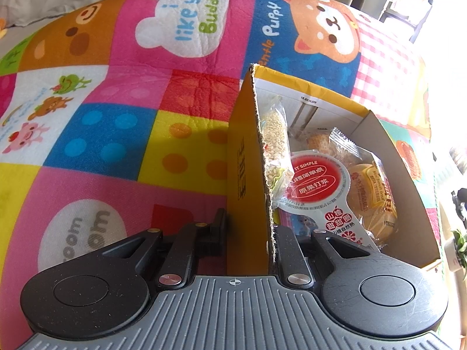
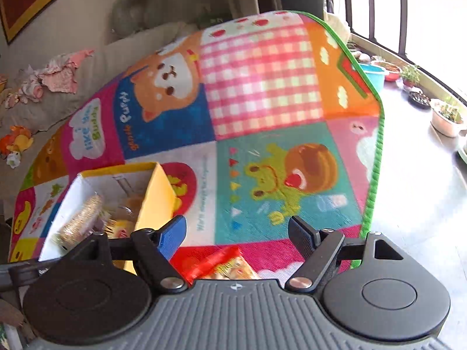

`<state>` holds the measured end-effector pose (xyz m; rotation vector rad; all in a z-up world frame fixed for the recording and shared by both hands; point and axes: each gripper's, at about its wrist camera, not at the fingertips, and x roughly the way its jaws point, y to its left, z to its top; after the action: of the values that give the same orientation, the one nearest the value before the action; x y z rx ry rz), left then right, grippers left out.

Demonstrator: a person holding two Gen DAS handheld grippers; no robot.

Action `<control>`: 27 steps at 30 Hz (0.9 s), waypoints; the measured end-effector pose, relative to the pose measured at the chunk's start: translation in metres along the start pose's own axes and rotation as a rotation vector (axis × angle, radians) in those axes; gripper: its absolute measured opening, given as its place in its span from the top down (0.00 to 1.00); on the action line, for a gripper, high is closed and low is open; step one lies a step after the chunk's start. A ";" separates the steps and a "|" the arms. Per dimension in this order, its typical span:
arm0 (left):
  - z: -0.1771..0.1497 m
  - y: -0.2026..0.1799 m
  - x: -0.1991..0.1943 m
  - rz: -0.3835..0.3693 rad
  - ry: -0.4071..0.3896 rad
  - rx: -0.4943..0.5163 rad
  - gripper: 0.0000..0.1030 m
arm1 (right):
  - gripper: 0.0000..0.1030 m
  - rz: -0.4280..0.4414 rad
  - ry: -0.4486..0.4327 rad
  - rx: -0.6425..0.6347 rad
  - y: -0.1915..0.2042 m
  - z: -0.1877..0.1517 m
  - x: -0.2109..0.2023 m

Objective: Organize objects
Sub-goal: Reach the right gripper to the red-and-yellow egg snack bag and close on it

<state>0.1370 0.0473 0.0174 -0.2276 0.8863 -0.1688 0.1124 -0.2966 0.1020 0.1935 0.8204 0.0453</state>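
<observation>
A yellow cardboard box stands on a colourful patchwork play mat. My left gripper is shut on the box's left wall, one finger outside it and one inside. In the box lie a grain bar, a jelly cup with a red round lid and a wrapped bread bun. In the right wrist view the box is at the lower left. My right gripper stands open above the mat, just right of the box. A red and orange snack packet lies on the mat below its fingers, untouched.
The mat ends in a green border at the right, with pale floor beyond. Potted plants and a blue basin line the window side. A grey sofa with pink clothes and a toy lies behind.
</observation>
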 end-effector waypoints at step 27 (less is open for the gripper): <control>-0.001 -0.001 -0.001 0.009 -0.002 -0.002 0.84 | 0.12 0.004 0.010 -0.172 0.012 -0.081 0.055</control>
<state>0.1354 0.0460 0.0178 -0.2254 0.8859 -0.1590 0.0911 -0.2662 0.0105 0.0329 0.8216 0.1201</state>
